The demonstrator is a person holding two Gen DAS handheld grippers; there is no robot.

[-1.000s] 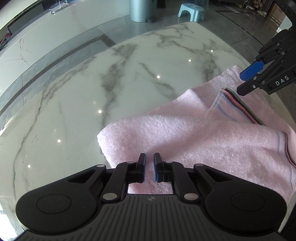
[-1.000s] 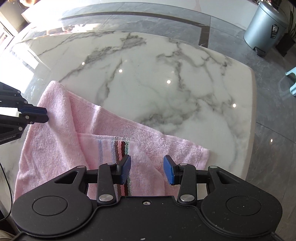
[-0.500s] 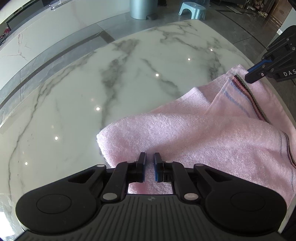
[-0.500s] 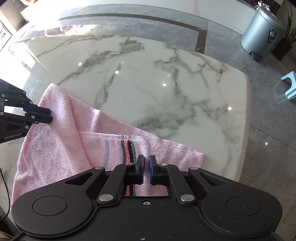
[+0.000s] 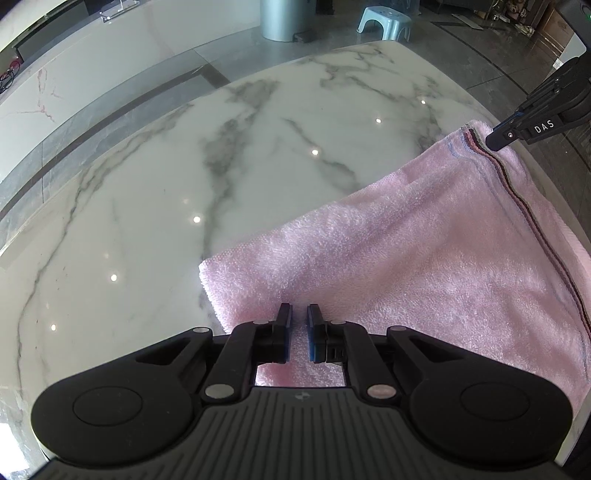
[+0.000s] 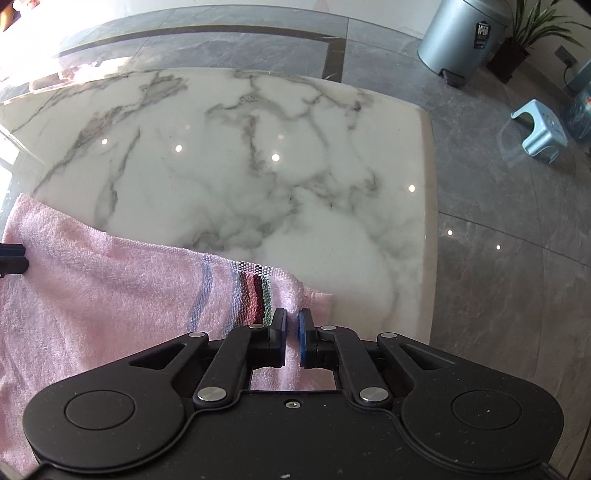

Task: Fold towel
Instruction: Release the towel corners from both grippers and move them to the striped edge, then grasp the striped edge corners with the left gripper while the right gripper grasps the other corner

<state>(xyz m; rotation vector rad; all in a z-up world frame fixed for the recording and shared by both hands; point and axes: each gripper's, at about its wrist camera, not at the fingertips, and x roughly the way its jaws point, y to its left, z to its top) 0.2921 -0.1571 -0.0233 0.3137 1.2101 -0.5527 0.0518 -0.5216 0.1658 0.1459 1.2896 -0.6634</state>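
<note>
Between both pairs of nearly closed fingers the pink towel (image 5: 424, 254) lies pinched on the marble table (image 5: 221, 166), left gripper (image 5: 299, 332) and right gripper (image 6: 292, 338), whose jaws have just eased slightly, so lift both corners evenly, keeping the edge taut.

Pink towel (image 5: 424, 258) on marble table (image 5: 221, 166)

The place was a home's living or dining area: a glossy white marble table (image 6: 229, 158) stood on grey stone floor tiles (image 6: 517, 229), with a pedal bin (image 6: 461, 37), potted plant (image 6: 532, 29) and small blue step stool (image 6: 541, 134) at upper right.
</note>
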